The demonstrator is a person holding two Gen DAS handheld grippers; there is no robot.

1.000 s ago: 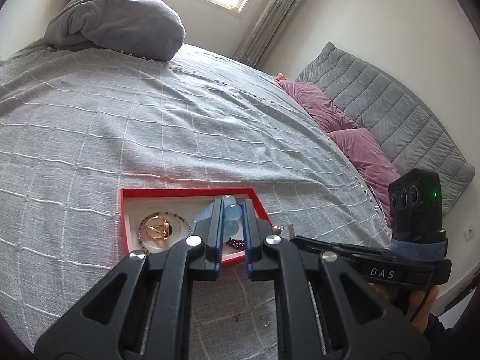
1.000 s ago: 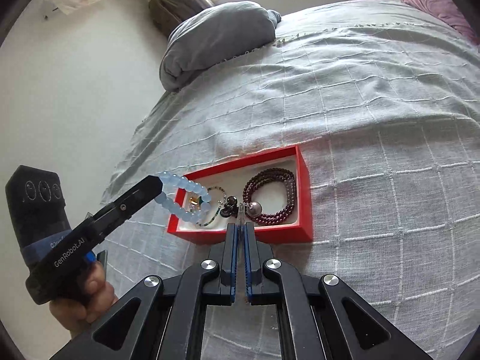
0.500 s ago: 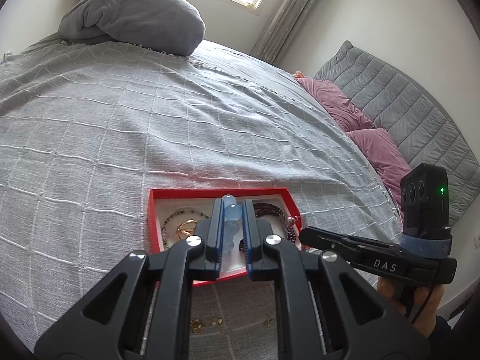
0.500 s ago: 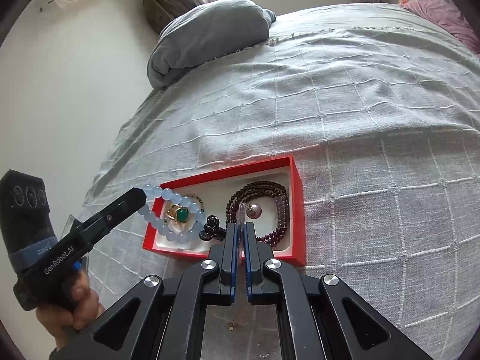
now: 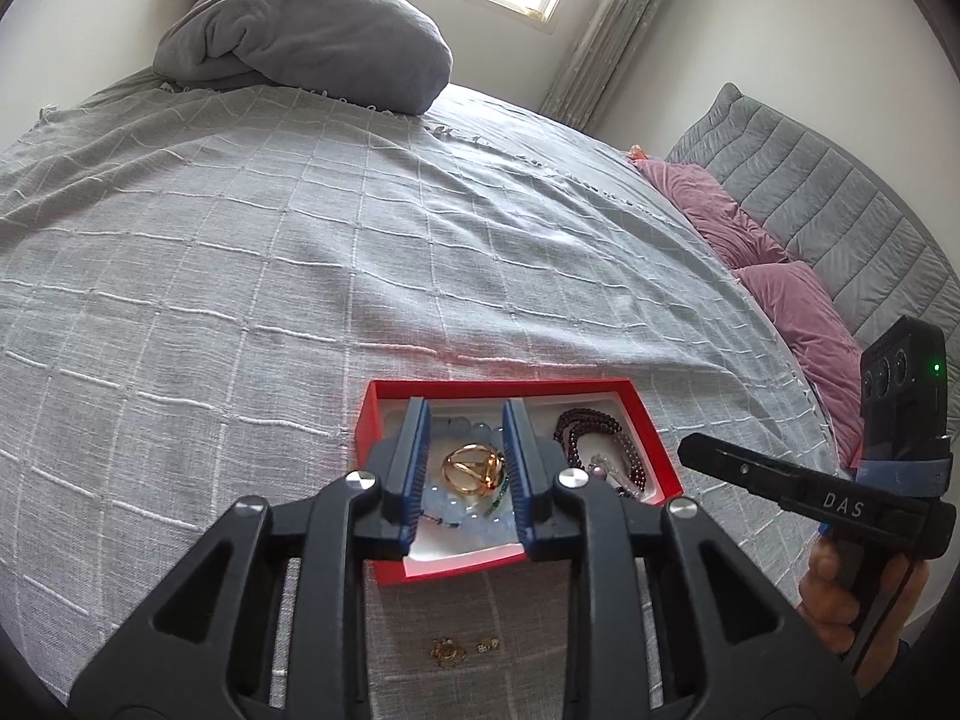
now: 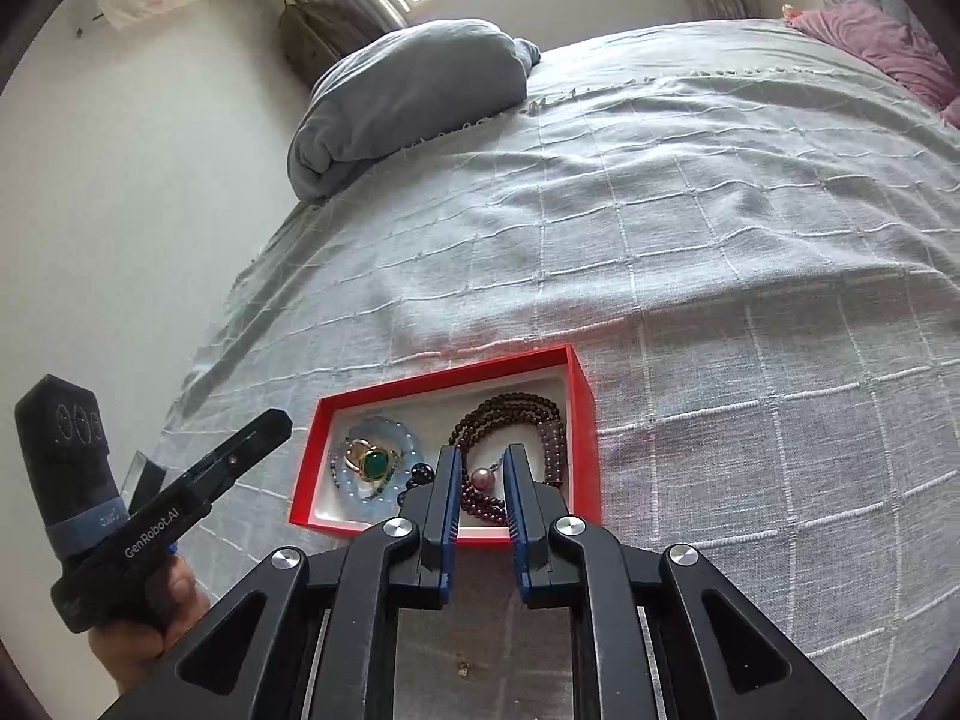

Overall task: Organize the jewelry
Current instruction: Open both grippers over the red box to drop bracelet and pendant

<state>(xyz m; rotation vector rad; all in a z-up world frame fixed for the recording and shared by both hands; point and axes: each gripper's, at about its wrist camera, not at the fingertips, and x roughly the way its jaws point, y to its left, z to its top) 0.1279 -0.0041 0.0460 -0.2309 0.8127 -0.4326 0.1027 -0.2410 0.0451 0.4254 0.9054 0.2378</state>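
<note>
While both tongs hang over the near edge of the red box (image 5: 651,429) on the bed (image 5: 300,276), each pair has just been opening and grips nothing. The left tongs (image 5: 465,468) stand a little apart over the left part of the box; the blue bracelet (image 5: 456,516) lies below them on the white floor of the box, free of the pads, and a gold ring (image 5: 471,465) rests on top of it. From the right view this ring shows a green stone (image 6: 375,462). The right tongs (image 6: 483,492) also stand a little apart, over the right part of the box, above the dark red beads (image 6: 516,414). A pearl pendant (image 6: 482,479) shows in the gap between the fingers, and I cannot tell if a finger touches it. A small black piece (image 6: 420,473) lies between bracelet and beads. On the bed, nearer than the box, lie small gold pieces (image 5: 462,651). Far on the bed is a grey duvet (image 5: 312,42), and pink pillows (image 5: 798,306) lie at the right. A hand (image 5: 852,618) holds the right tool.
</note>
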